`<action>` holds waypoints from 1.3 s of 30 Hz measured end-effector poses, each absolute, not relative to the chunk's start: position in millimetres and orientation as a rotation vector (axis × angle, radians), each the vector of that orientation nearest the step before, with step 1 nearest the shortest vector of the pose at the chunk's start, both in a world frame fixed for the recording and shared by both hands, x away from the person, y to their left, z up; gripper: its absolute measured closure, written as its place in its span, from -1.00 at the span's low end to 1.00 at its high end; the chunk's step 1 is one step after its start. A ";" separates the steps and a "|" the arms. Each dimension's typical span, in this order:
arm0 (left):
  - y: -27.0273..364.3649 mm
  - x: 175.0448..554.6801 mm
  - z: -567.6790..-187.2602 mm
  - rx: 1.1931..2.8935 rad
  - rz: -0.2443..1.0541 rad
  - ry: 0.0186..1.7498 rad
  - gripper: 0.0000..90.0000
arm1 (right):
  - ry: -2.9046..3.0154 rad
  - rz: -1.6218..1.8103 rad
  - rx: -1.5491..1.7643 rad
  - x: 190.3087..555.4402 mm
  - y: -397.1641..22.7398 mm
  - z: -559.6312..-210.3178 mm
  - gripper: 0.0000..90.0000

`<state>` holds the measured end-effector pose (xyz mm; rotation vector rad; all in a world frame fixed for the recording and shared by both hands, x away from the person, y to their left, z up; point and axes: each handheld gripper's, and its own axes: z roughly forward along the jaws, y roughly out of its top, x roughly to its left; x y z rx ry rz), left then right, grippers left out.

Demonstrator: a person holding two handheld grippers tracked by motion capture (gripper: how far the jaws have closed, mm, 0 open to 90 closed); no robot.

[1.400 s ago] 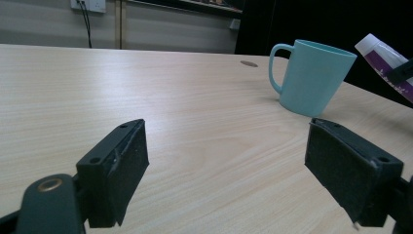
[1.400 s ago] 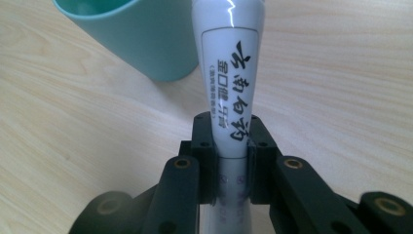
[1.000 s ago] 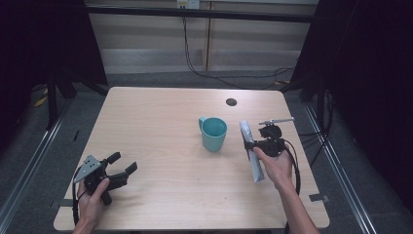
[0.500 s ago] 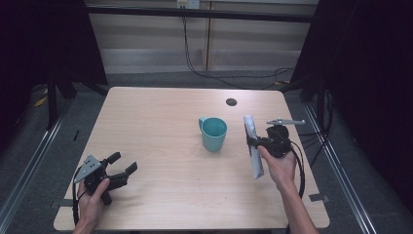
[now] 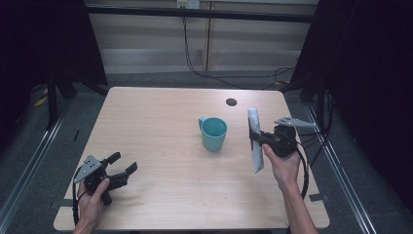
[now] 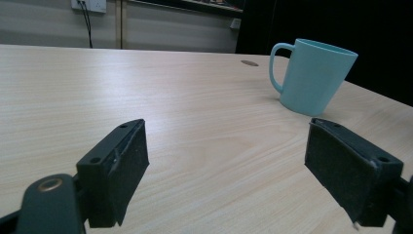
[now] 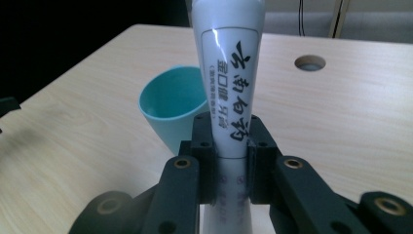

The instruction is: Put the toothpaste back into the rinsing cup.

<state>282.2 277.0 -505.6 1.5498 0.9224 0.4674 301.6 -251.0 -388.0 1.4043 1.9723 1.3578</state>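
Right gripper view: your right claw (image 7: 229,146) is clamped on a white tube (image 7: 229,73), one black jaw pressed against each side of it. The tube rises past the jaws and out of the top edge, with black printed characters running down its face; the part below the jaws looks blurred. Just behind the tube, to its left, sits the teal mug (image 7: 173,109), its open mouth tipped toward the camera by the view's angle. A round hole (image 7: 310,62) in the table (image 7: 341,112) lies farther back on the right.

High view: your right hand (image 5: 282,163) holds the right claw (image 5: 253,139) off the table surface, right of the mug (image 5: 213,134). The tube (image 5: 254,141) is carried lengthwise, one end toward the far edge, the other toward you. Tube and mug are near each other but apart. The mug stands upright near the table's middle, handle on its left side. The hole (image 5: 231,102) lies beyond it, toward the far edge.

Left side: your left hand (image 5: 92,195) rests the left claw (image 5: 122,164) at the near-left corner of the table (image 5: 156,112), well apart from the mug. Its jaws stand wide apart with nothing between them.

Left gripper view: both jaws of the left claw (image 6: 226,165) are spread low over bare wood grain. The mug (image 6: 311,75) stands ahead at right, handle on its left.
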 end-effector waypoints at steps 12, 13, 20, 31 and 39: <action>277.2 282.4 -505.7 1.548 0.465 0.925 -0.65 | 1.911 1.454 1.303 297.0 -248.9 -383.1 0.74; 277.3 282.5 -505.7 1.547 0.463 0.925 -0.65 | 1.907 1.460 1.297 296.8 -248.5 -382.3 0.74; 276.8 281.9 -505.6 1.554 0.478 0.917 -0.65 | 1.864 1.508 1.241 295.8 -247.3 -372.3 0.74; 277.6 282.9 -505.8 1.546 0.462 0.926 -0.65 | 1.802 1.587 1.215 299.5 -247.1 -369.2 0.74; 277.7 282.7 -505.7 1.548 0.461 0.926 -0.65 | 1.791 1.634 1.185 306.8 -239.1 -359.7 0.74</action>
